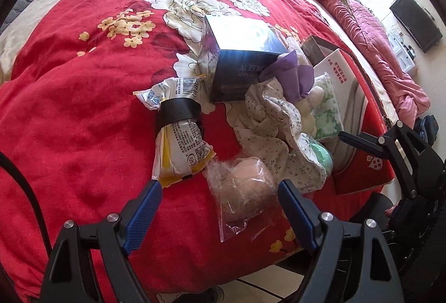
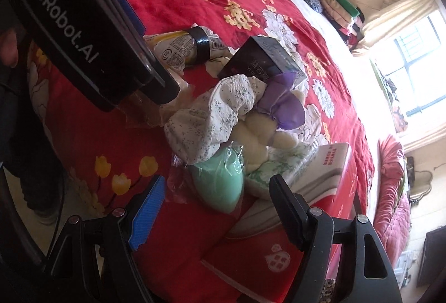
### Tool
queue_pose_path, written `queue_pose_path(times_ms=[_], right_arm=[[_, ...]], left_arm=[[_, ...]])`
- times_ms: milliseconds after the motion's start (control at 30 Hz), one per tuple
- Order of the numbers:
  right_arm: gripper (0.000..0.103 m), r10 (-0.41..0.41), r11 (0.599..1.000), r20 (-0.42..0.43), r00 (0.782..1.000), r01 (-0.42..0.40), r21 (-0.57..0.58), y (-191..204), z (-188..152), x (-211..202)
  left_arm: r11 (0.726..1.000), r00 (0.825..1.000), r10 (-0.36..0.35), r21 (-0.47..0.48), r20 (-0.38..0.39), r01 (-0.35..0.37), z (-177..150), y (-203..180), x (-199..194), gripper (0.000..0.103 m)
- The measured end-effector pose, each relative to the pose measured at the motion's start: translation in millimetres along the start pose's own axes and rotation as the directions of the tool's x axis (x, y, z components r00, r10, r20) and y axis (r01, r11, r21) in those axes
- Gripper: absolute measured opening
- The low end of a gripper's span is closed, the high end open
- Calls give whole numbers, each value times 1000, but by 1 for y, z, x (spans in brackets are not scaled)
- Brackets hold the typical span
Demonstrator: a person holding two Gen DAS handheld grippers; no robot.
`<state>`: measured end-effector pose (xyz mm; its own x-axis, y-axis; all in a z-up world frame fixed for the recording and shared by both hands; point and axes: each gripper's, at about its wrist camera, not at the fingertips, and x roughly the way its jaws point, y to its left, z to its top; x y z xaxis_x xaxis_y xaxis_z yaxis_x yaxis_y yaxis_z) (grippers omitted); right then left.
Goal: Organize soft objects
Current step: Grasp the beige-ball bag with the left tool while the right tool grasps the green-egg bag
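on the bed, over a red floral quilt (image 1: 83,113), a heap of soft things lies near the edge. the left gripper (image 1: 220,202) points down at a peach-coloured soft ball in a clear plastic bag (image 1: 245,191); its blue-padded fingers (image 1: 145,213) stand wide, one on each side of the bag, and do not press on it. just left of the bag lies a white and yellow snack packet (image 1: 181,146) with a black band around its middle. behind them a dark box (image 1: 239,63) sits tilted on the quilt, with a purple cloth (image 1: 290,74) against its right corner. a white cloth with small flowers (image 1: 267,121) is crumpled between the box and the bag, draped partly over a mint green soft ball in plastic (image 2: 220,180) and a cream plush toy (image 2: 259,135). a green-flowered tissue pack (image 1: 326,107) lies beside the toy, next to a red and white box (image 2: 329,172) at the bed's edge. the right gripper (image 2: 217,205) hangs just above the green ball, its fingers (image 2: 147,211) wide apart and holding nothing.
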<state>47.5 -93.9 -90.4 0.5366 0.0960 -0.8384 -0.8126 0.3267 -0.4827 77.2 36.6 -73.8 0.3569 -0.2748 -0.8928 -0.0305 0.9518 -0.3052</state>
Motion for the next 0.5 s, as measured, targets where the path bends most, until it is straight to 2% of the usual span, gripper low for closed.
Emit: queue_pose_path(times_ms=[133,200,267,400,500], right_arm=[[73,17,1000,-17,1000,-18,-14,0,4,16],[61,54,999,-18,998,-54,2,-3,4,22],[58,63,998,-3,998,-63,16,-6,3,24],[47,67,993,49,997,-71,93,-18,-2,20],[46,85,983,72,994,-95,154,-27,-11,14]], left_arm=[[1000,1000,-13,-5,-13,13,1,1,5,85],[1000,1000,-20,-9,-16,20,2,1,7,85],[1000,1000,-20,-9,-22,20,2,0,9,85],[1000,999,-28,-11,-29,28,2,-1,14,85],[999,999,-40,-10,-30,40,3,-5,18,85]])
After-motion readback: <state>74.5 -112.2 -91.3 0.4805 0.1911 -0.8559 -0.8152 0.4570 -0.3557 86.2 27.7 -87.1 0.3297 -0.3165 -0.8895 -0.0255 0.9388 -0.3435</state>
